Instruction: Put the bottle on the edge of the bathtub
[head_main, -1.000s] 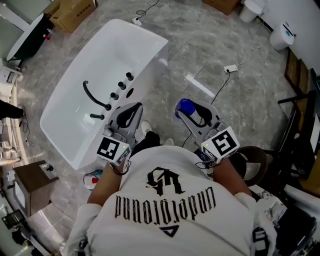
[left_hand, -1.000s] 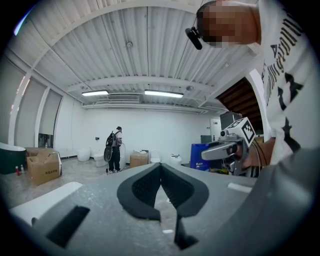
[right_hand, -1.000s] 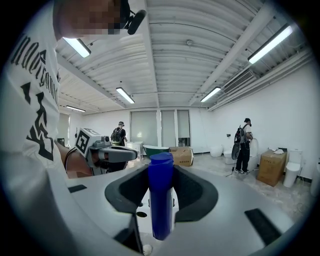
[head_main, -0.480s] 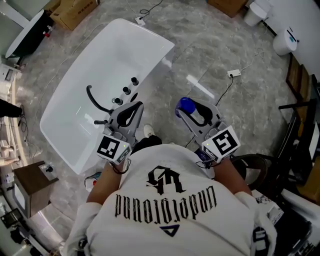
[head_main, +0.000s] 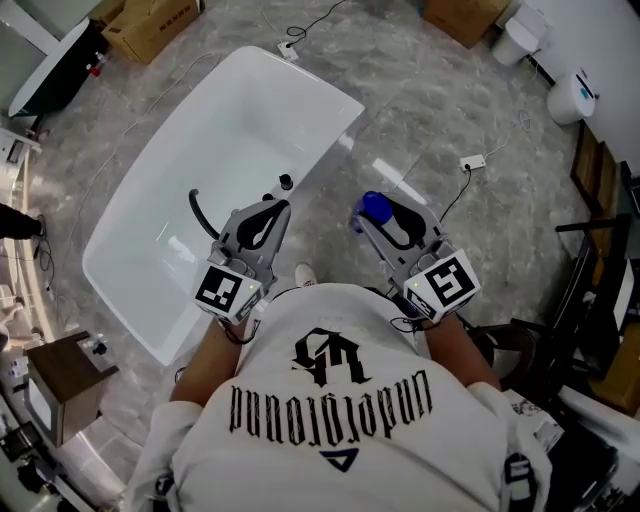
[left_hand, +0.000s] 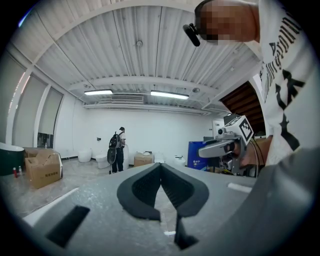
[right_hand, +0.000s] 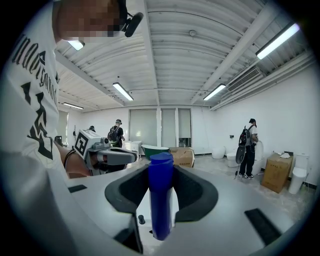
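My right gripper (head_main: 386, 223) is shut on a blue bottle (head_main: 372, 209), which stands upright between the jaws in the right gripper view (right_hand: 161, 195); it hangs over the grey floor, right of the white bathtub (head_main: 300, 74). Over the tub's near long rim, my left gripper (head_main: 272, 212) is shut with nothing in it, and its dark pads (left_hand: 145, 190) meet at the tip. A curved black faucet (head_main: 200, 216) and a black knob (head_main: 285, 181) stand on that rim beside the left gripper.
Cardboard boxes (head_main: 150, 20) lie beyond the tub. A power strip with a cable (head_main: 472, 160) lies on the floor to the right, toilets (head_main: 575, 90) beyond it. A dark frame (head_main: 600, 260) stands at the right, a small wooden stand (head_main: 65, 375) at the left. A person with a backpack (left_hand: 117, 150) stands far off.
The tub has slid right and nearer in the head view, so the left gripper now hangs over its tap rim. Both grippers keep their pose; the bottle stays gripped.
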